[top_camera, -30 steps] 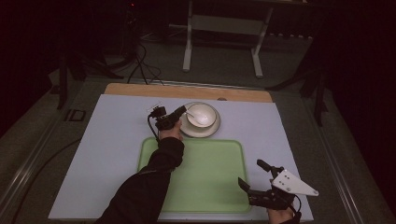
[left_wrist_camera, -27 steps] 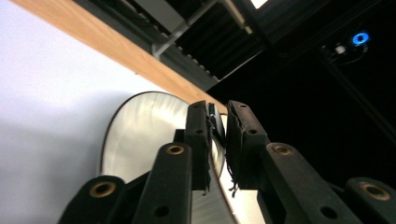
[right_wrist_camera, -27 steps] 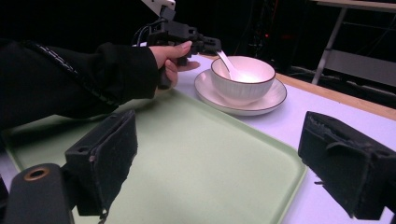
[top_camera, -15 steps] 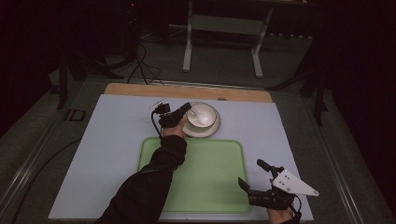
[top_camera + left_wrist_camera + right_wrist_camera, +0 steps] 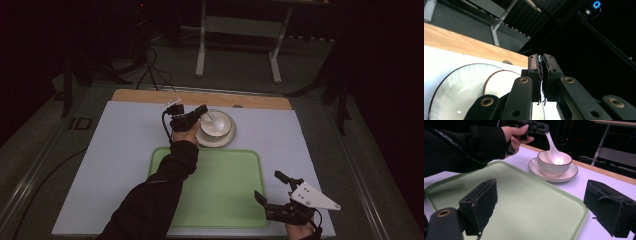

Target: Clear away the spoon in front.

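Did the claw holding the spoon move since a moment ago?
Yes, a little. The left gripper with the spoon has slid right, toward the bowl, and now overlaps the bowl's left rim instead of sitting beside the saucer.

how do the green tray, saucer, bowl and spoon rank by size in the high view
1. green tray
2. saucer
3. bowl
4. spoon, smallest; held by the left gripper over the bowl.
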Action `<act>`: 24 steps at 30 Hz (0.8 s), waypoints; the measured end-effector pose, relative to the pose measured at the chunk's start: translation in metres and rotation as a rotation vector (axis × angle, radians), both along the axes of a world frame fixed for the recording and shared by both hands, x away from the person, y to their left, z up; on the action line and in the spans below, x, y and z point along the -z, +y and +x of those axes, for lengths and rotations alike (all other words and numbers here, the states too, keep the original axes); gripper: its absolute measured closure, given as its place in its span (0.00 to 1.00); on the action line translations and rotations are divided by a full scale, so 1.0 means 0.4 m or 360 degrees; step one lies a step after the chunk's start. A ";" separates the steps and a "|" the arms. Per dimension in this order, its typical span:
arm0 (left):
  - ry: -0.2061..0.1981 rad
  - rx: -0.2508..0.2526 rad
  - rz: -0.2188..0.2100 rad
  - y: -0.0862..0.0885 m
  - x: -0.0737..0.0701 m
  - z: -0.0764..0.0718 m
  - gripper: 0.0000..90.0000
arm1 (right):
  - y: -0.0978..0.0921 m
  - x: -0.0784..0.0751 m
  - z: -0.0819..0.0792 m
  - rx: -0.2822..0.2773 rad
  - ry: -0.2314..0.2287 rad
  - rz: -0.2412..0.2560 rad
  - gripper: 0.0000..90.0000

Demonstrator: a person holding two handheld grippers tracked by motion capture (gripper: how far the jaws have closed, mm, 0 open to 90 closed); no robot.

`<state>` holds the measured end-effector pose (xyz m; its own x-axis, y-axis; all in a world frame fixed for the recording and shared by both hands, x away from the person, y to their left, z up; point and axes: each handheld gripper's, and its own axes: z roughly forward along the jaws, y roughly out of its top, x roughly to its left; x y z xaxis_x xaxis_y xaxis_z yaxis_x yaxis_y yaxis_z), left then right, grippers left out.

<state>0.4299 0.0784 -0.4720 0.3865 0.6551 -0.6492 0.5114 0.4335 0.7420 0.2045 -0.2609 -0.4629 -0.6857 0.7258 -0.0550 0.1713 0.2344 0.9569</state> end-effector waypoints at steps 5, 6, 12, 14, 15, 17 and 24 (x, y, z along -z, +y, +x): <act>-0.0047 0.0030 0.0015 0.009 -0.044 -0.013 0.95 | -0.001 0.000 0.001 -0.0002 0.0002 0.0002 0.13; -0.0063 0.0027 0.0014 0.010 -0.053 -0.017 0.94 | 0.000 0.000 0.000 -0.0003 0.0000 -0.0001 0.13; -0.0111 0.0092 0.0044 0.022 -0.102 -0.035 0.94 | 0.005 0.001 -0.001 -0.0007 -0.0006 -0.0013 0.13; -0.0130 0.0129 0.0057 0.027 -0.122 -0.045 0.95 | 0.005 0.002 0.000 -0.0007 -0.0005 -0.0013 0.13; -0.0142 0.0146 0.0068 0.029 -0.133 -0.051 0.95 | 0.005 0.002 0.000 -0.0008 -0.0001 -0.0010 0.13; -0.0157 0.0193 0.0078 0.033 -0.153 -0.061 0.94 | 0.006 0.003 0.001 -0.0011 0.0004 -0.0011 0.13; -0.0204 0.0319 0.0160 0.049 -0.206 -0.102 0.95 | 0.011 0.002 0.000 -0.0008 0.0001 -0.0012 0.13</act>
<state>0.3892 0.0981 -0.3897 0.5899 0.6161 -0.5220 0.4787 0.2537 0.8405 0.2046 -0.2566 -0.4639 -0.6895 0.7218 -0.0601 0.1709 0.2427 0.9549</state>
